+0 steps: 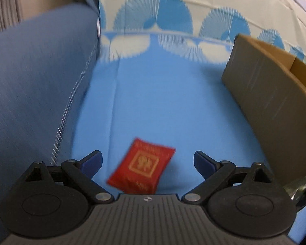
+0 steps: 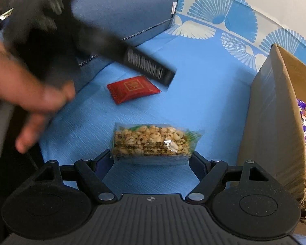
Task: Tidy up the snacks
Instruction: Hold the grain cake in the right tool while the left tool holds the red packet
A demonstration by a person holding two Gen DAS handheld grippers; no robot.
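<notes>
Right gripper point(image 2: 151, 159): jaws closed on a clear packet of puffed snacks point(image 2: 153, 141), pads at both ends, held above the blue sheet point(image 2: 204, 94). Left gripper point(image 1: 148, 161): jaws spread wide, nothing gripped; a red snack packet point(image 1: 141, 166) lies on the sheet between the fingers, untouched. A cardboard box point(image 2: 275, 112) stands to the right, with wrapped snacks visible inside. A blue cushion point(image 1: 34, 81) lies to the left.

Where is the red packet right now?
The red packet lies flat on the blue cloth, between the open left hand-held gripper fingers; in the right wrist view it sits beyond the puffed-snack bag, left of the cardboard box.
</notes>
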